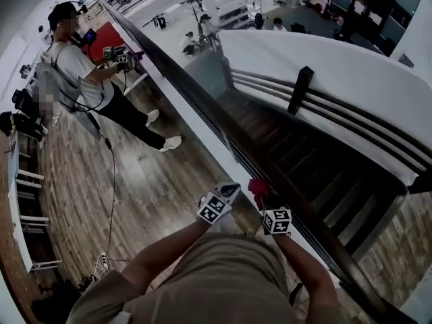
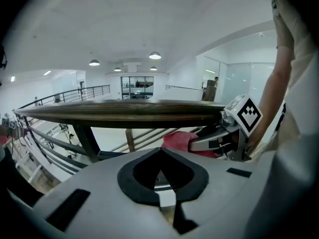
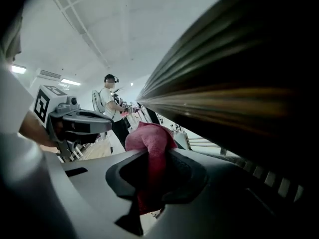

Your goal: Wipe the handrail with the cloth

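Observation:
The dark wooden handrail (image 1: pixel 202 103) runs diagonally from the top left to the bottom right of the head view. My right gripper (image 1: pixel 262 198) is shut on a red cloth (image 1: pixel 256 186) and holds it just beside the rail. In the right gripper view the cloth (image 3: pixel 149 138) bulges out of the jaws under the handrail (image 3: pixel 224 98). My left gripper (image 1: pixel 229 193) hovers a little to the left of the rail, shut with nothing in it. In the left gripper view, the handrail (image 2: pixel 124 113) crosses ahead, with the cloth (image 2: pixel 177 141) and right gripper (image 2: pixel 219 139) below it.
Another person (image 1: pixel 88 79) with grippers stands farther along the rail on the wooden floor (image 1: pixel 135 181). Beyond the rail a staircase (image 1: pixel 304 167) drops down, and a white wall (image 1: pixel 337 73) borders it. White shelving (image 1: pixel 20 201) lines the left edge.

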Tool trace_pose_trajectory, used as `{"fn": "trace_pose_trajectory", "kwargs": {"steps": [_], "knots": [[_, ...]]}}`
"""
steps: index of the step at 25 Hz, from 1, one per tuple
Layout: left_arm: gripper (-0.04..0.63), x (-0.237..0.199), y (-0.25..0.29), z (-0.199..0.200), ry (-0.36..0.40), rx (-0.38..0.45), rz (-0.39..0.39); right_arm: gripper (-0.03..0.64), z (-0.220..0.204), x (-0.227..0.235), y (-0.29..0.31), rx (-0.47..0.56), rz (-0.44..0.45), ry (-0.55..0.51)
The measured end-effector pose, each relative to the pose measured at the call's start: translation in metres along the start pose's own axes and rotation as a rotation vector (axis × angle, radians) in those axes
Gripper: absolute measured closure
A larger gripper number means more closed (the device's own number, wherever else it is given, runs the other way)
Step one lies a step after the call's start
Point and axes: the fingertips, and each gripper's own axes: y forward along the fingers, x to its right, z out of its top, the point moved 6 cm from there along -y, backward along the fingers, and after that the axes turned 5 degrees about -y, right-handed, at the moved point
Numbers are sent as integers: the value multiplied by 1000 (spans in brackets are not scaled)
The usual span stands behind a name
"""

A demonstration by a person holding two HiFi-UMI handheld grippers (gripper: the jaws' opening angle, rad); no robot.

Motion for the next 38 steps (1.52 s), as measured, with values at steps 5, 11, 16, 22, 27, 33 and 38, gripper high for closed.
{"fn": "trace_pose_trajectory", "kwargs": {"steps": [5, 11, 16, 22, 27, 33, 38], "knots": [[580, -86, 2, -10, 71, -61, -120, 540, 7, -16, 67, 1, -167, 95], [580, -185, 10, -2, 153, -96, -232, 540, 29, -34, 160, 37, -320, 187], [580, -219, 32, 6, 182, -107, -273, 540, 44, -24, 204, 85, -412, 280], [580, -236, 54, 0, 203, -135, -275, 540, 45, -20, 242, 113, -447, 317], [580, -261, 54, -6, 190, -154, -263, 540, 50, -25, 283, 125, -467, 372], [580, -286, 44, -13, 161, -159, -235, 540, 64, -27, 325, 215, -469, 465], [580, -285, 25, 8, 102, -130, -233, 540, 104, -33, 309, 315, -507, 508]]}}
